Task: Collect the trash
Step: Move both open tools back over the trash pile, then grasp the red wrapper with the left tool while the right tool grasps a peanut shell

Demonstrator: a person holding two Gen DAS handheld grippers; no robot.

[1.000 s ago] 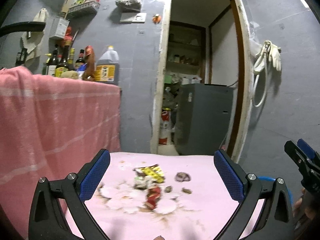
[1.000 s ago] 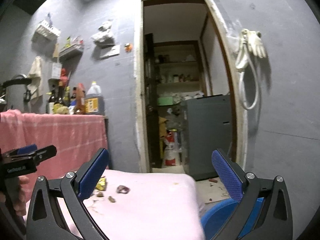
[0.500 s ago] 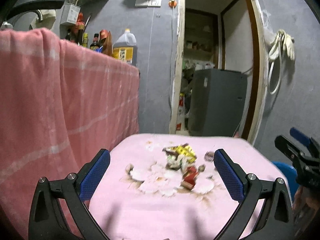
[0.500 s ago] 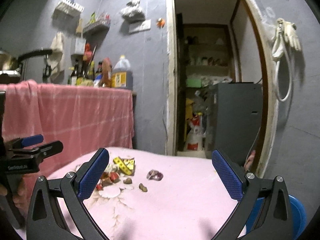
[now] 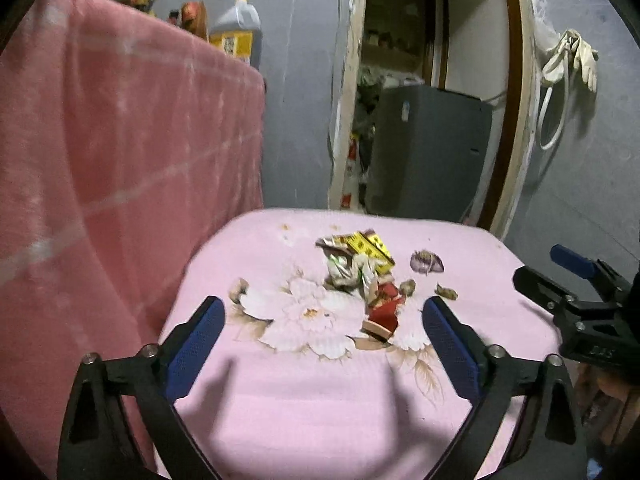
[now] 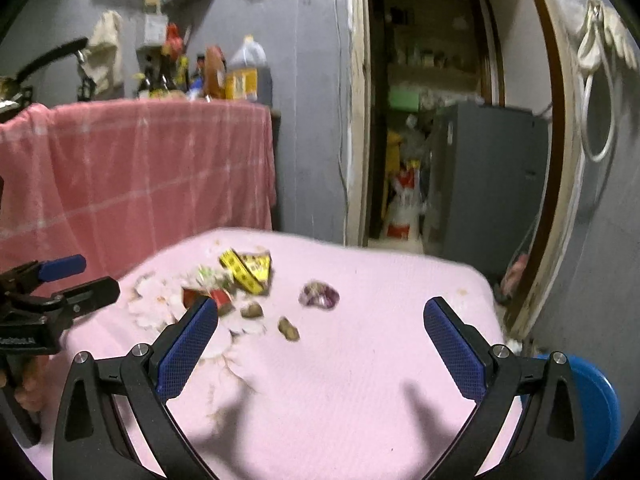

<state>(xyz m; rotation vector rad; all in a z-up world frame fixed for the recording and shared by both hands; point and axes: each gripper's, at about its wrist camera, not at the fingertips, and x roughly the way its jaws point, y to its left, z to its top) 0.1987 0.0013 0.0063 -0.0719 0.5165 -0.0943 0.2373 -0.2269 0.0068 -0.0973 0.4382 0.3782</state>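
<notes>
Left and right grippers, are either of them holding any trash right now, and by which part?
Nothing is held. The left gripper and right gripper both have open, empty jaws above the table.

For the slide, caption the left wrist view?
Open left gripper above wrapper litter on pink floral cloth, right gripper alongside.

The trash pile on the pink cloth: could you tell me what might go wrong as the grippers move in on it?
1. The wrappers, red and yellow, overlap in one heap, so a grasp may drag neighbours along.
2. The small brown scraps lie flat on the soft pink cloth; the jaws could pinch fabric instead.
3. The blue bin sits below the cloth's edge, so a loosely held piece could drop to the floor.
</notes>
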